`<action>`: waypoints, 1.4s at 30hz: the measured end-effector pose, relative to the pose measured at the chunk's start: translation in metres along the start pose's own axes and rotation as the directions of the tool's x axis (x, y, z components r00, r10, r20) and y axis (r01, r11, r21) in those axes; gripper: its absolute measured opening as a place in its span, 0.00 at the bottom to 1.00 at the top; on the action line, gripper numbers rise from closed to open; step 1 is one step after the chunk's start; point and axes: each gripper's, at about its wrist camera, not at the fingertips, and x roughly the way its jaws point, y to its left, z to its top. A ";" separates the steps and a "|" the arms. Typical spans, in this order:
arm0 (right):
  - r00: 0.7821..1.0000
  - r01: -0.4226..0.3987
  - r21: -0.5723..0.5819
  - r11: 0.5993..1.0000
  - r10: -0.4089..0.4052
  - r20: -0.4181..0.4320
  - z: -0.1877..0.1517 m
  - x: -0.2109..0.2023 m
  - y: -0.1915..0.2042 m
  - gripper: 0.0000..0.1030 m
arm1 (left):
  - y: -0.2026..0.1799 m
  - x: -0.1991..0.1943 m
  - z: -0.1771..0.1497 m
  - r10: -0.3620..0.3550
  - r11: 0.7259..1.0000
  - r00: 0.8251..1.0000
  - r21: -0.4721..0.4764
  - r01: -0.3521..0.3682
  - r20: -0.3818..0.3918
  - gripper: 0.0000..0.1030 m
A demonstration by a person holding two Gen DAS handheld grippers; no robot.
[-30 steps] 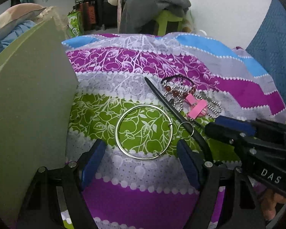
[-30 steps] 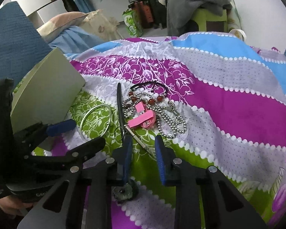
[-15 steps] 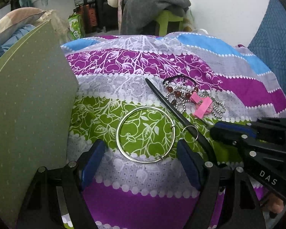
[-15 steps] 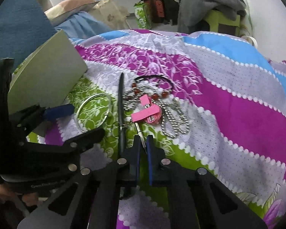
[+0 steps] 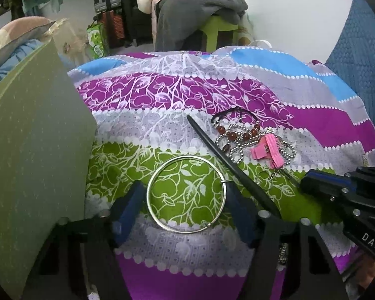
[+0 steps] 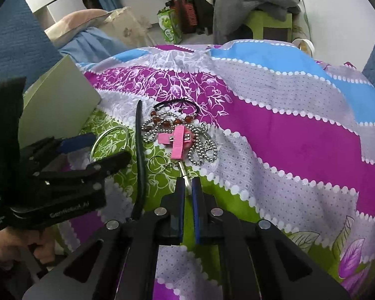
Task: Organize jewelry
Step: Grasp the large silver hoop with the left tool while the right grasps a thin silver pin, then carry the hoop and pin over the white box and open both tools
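Our right tongs (image 6: 187,183) pinch a thin metal pin (image 6: 183,169) chained to a small key ring (image 6: 157,163). Our left tongs (image 5: 185,203) stand wide apart, flanking the silver bangle (image 5: 186,194). At one o'clock from the bangle lie a black stick (image 5: 227,163), a bead bracelet (image 5: 237,130), a ball chain (image 6: 202,150) and a pink hair clip (image 5: 268,147). All rest on a bed's striped purple, green and blue sheet (image 6: 287,125). A green box lid (image 5: 32,137) leans at nine o'clock. At twelve o'clock a stool (image 5: 218,28) carries grey clothes (image 5: 202,0).

Silver bangle (image 5: 186,194) lies flat beside tangled bead chains (image 6: 172,127) and pink clip (image 6: 178,141).
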 end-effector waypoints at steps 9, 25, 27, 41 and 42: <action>1.000 -0.021 0.055 0.998 0.022 -0.011 -0.006 -0.002 -0.008 0.08 | 0.003 -0.003 -0.001 -0.043 0.999 0.999 -0.014 0.043 -0.010 0.64; 0.996 0.087 -0.090 0.992 -0.088 -0.009 0.001 0.015 0.008 0.06 | 0.014 -0.011 -0.004 -0.088 0.995 0.996 -0.058 0.087 -0.017 0.64; 0.995 0.090 -0.066 0.994 -0.092 -0.027 0.004 0.015 0.006 0.03 | 0.016 -0.014 -0.004 -0.094 0.994 0.995 -0.063 0.093 -0.016 0.64; 0.993 0.105 0.151 0.983 -0.110 0.028 -0.003 -0.028 0.009 0.02 | 0.017 -0.058 -0.001 -0.199 0.976 0.980 -0.086 0.201 0.022 0.64; 0.993 0.105 0.158 0.982 -0.112 0.032 -0.003 -0.032 0.012 0.02 | 0.017 -0.063 -0.001 -0.210 0.974 0.977 -0.086 0.211 0.021 0.64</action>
